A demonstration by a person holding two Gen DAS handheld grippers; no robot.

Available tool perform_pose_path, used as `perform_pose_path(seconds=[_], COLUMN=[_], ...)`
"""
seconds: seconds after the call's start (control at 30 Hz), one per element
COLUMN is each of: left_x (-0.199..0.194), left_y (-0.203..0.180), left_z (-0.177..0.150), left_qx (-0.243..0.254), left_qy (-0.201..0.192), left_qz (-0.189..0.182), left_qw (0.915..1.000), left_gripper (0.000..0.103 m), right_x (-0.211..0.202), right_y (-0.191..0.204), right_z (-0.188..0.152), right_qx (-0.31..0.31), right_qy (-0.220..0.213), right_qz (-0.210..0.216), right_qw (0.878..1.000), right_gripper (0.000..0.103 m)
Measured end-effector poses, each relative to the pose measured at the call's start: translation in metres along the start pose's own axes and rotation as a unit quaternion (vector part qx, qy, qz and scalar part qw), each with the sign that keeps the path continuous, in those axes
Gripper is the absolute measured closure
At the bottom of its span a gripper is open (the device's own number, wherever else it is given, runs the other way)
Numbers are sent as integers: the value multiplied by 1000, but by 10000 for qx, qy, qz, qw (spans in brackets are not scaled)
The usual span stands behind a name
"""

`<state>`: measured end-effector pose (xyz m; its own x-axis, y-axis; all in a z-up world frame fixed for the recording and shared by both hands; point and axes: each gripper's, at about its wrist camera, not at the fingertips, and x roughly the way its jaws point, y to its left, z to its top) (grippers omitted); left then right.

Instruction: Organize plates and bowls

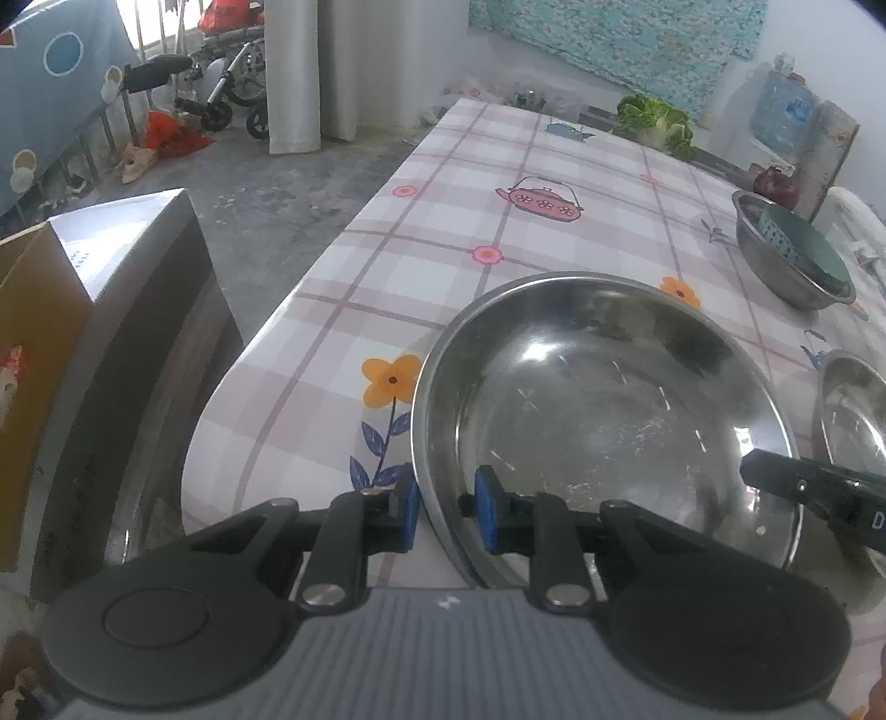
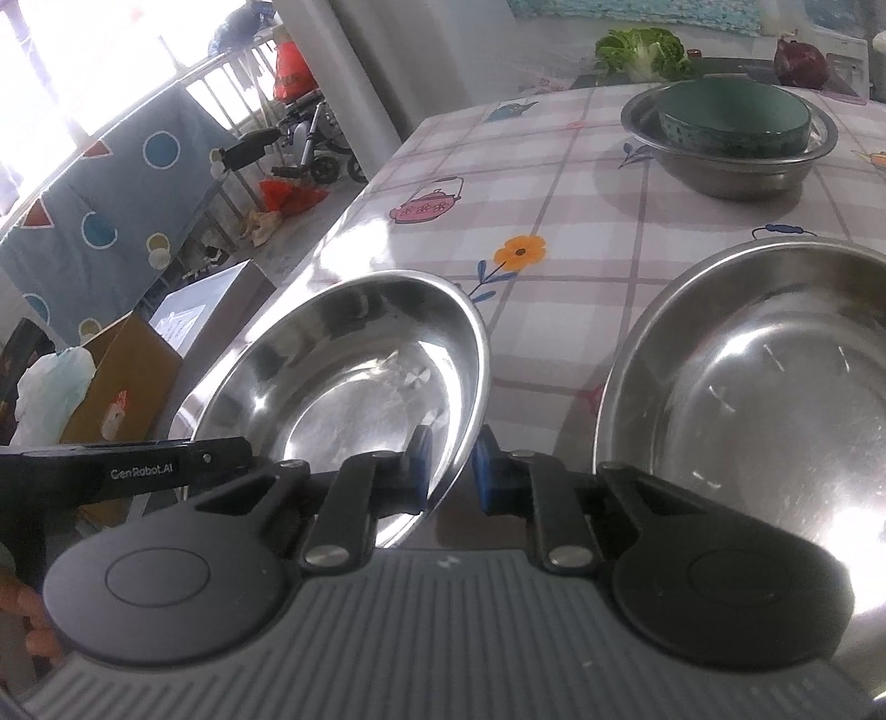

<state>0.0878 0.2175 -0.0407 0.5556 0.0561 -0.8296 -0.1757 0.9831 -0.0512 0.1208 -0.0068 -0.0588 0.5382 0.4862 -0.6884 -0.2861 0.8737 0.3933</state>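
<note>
Blue pads of the left tool (image 1: 446, 512) were clamped on the near rim of a steel bowl (image 1: 603, 421), one pad outside the wall and one inside. The right tool (image 2: 449, 471) gripped the opposite side of the same steel bowl (image 2: 343, 399) in the same way, its blue pads pinching the rim between them. In the left wrist view the black tip of the right tool (image 1: 786, 479) showed at the bowl's right side. That bowl sat close to the worktop's (image 1: 443, 232) left edge, near the front corner, on the checked floral cloth. Just beside it, toward the right edge, stood a second steel bowl (image 2: 775, 399), not touching the first. Well apart, toward the far right corner, a third steel bowl (image 2: 731, 155) held a green dish (image 2: 736, 119) inside it. A leafy cabbage (image 2: 642, 47) lay beyond the far edge.
</note>
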Motion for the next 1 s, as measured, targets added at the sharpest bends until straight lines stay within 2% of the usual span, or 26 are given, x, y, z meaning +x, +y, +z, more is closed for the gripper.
perform_pose_path(seconds=[0.4,0.77,1.0], left_x=[-9,-9,-6], left_y=[3,5,7], left_z=[-10,-10,-8], left_qx=[-170,-152,-192], left_qy=[30,46,-12], left_qz=[-243,-277,-258], left_qw=[9996,9995,9995], left_gripper=[81,79,77], right_x=[-5,-14,-10], right_y=[-7,-23,-20], right_z=[-3,-7,-6], right_qx=[137,574,514], right_qy=[-61,-70,-98], right_qz=[86,335,244], right_qw=[9999,9978,9983], right_gripper=[88,86,86])
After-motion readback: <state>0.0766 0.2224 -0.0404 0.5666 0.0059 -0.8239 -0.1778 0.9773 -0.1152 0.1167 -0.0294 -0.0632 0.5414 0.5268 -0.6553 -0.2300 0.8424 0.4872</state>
